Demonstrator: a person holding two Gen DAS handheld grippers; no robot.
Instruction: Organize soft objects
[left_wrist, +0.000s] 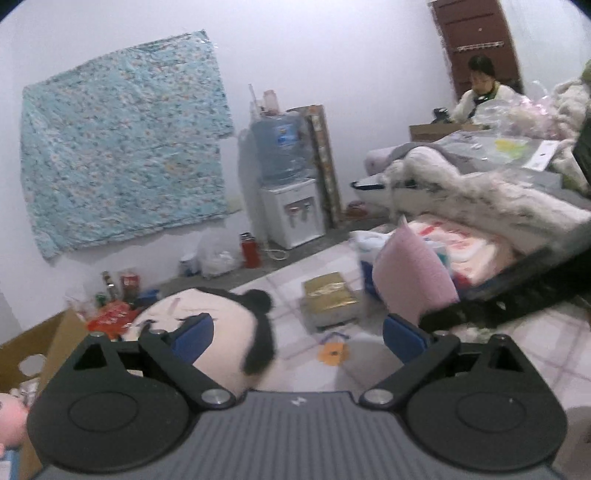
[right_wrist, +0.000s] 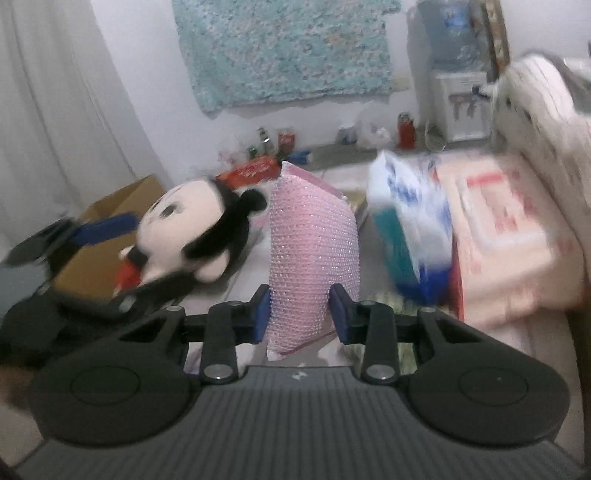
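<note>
A pink beaded cushion (right_wrist: 310, 251) stands upright between the blue pads of my right gripper (right_wrist: 301, 314), which press on its lower sides. The left wrist view shows the same cushion (left_wrist: 413, 280) at right, above the floor. A black and cream mouse plush (left_wrist: 221, 325) lies against the inner side of my left gripper's left finger. My left gripper (left_wrist: 297, 339) is wide open and grips nothing. In the right wrist view the plush (right_wrist: 184, 236) sits left of the cushion, with a blue left-gripper finger (right_wrist: 107, 225) beside it.
A cardboard box (right_wrist: 110, 214) stands behind the plush. On the tiled floor lies a gold box (left_wrist: 328, 295). Tissue packs (right_wrist: 498, 236) and a blue-white bag (right_wrist: 413, 221) are right of the cushion. A bed with a furry blanket (left_wrist: 461, 184) is beyond, and a seated person (left_wrist: 480, 92) at the back.
</note>
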